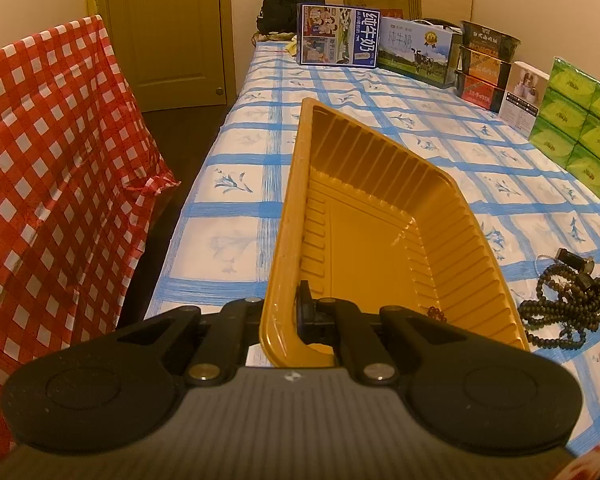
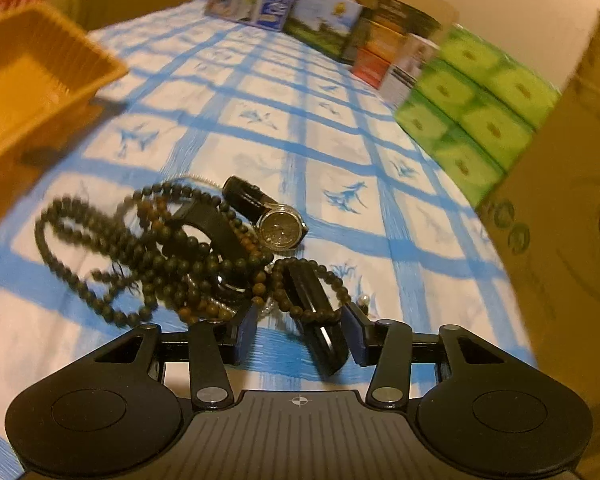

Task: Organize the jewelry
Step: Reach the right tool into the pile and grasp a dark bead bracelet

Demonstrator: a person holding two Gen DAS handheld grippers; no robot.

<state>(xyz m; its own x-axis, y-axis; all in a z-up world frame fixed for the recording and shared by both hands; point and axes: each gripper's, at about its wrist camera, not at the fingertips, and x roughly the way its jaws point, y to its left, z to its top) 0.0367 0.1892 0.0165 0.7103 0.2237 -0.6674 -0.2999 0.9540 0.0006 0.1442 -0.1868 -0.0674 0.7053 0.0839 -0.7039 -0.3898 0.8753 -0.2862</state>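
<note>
My left gripper (image 1: 284, 312) is shut on the near rim of a yellow ribbed plastic tray (image 1: 364, 240) and holds it tilted above the table. A small brown bead bracelet (image 1: 436, 314) lies in the tray's near corner. A heap of dark bead strings (image 2: 156, 256) and a wristwatch (image 2: 278, 228) with a black strap lies on the blue checked cloth; the heap also shows in the left wrist view (image 1: 564, 304). My right gripper (image 2: 300, 320) is open, low over the heap's near edge, its fingers either side of a small bead bracelet (image 2: 312, 288) and a black strap. The tray also shows at upper left in the right wrist view (image 2: 32, 84).
Milk cartons (image 1: 338, 36), stacked noodle bowls (image 1: 486, 64) and green tissue packs (image 1: 580, 128) line the table's far and right sides. A cardboard box (image 2: 572, 200) stands close on the right. A red checked cover (image 1: 48, 168) hangs left of the table, with a door (image 1: 168, 28) behind.
</note>
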